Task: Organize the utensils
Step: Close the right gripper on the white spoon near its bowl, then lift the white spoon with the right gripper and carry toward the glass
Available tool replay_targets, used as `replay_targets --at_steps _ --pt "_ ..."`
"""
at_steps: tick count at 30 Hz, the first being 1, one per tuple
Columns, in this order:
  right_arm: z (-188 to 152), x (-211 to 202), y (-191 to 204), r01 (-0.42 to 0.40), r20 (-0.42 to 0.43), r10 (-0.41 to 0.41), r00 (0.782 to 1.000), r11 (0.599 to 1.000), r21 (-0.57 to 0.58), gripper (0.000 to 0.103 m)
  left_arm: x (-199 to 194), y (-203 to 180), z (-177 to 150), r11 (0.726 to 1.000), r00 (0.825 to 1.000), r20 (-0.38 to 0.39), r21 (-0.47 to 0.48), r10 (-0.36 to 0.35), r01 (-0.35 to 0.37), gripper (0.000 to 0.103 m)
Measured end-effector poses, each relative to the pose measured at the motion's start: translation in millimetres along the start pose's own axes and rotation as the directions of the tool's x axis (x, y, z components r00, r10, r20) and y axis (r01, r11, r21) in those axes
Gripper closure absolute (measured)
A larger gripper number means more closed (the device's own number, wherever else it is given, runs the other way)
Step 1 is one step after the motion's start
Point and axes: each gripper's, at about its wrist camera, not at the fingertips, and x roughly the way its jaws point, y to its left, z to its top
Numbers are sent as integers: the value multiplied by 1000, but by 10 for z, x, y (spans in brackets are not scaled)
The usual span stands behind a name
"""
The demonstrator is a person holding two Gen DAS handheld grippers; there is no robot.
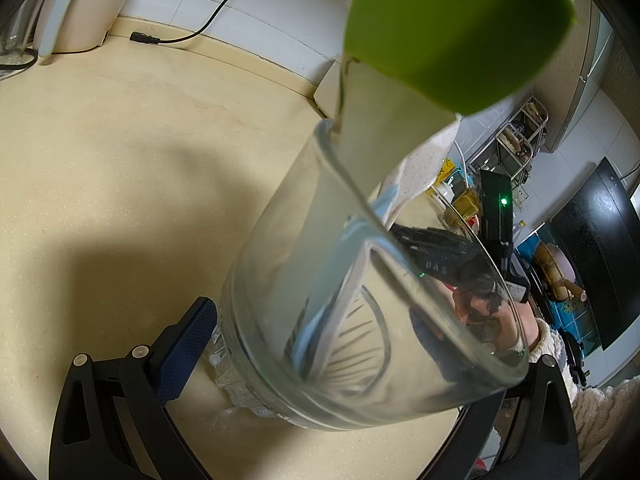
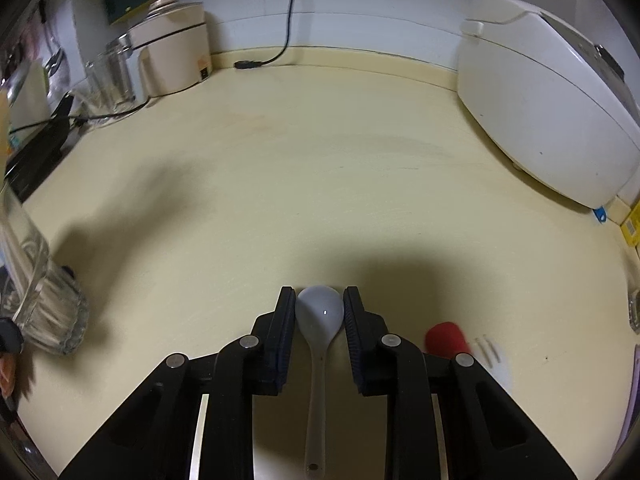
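A white ceramic soup spoon [image 2: 320, 312] lies on the cream countertop [image 2: 320, 160], bowl far, handle running near — straight along the right gripper [image 2: 319, 300], whose pads flank the bowl, seemingly pinching it. At left, the left gripper [image 1: 360, 340] clamps a tilted glass tumbler [image 1: 360, 300] holding a green-handled utensil [image 1: 452, 28]. "DAS" reads through the glass.

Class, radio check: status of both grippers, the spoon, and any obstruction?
Left gripper shut on glass. Right gripper shut on white spoon bowl, spoon lying on counter. Path toward glass looks clear.
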Motion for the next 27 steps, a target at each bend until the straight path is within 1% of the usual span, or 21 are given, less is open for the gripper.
replay_targets --at_steps 4,8,27 --pt "-14 -13 109 -19 -1 19 1000 1000 -23 79 0 0 0 1000 1000 0 0 0 0 3" --pt "-10 -2 170 -20 -2 20 1000 999 -37 79 0 0 0 1000 1000 0 0 0 0 3" --pt "-3 16 174 -22 -1 21 1000 999 -38 79 0 0 0 1000 1000 0 0 0 0 3"
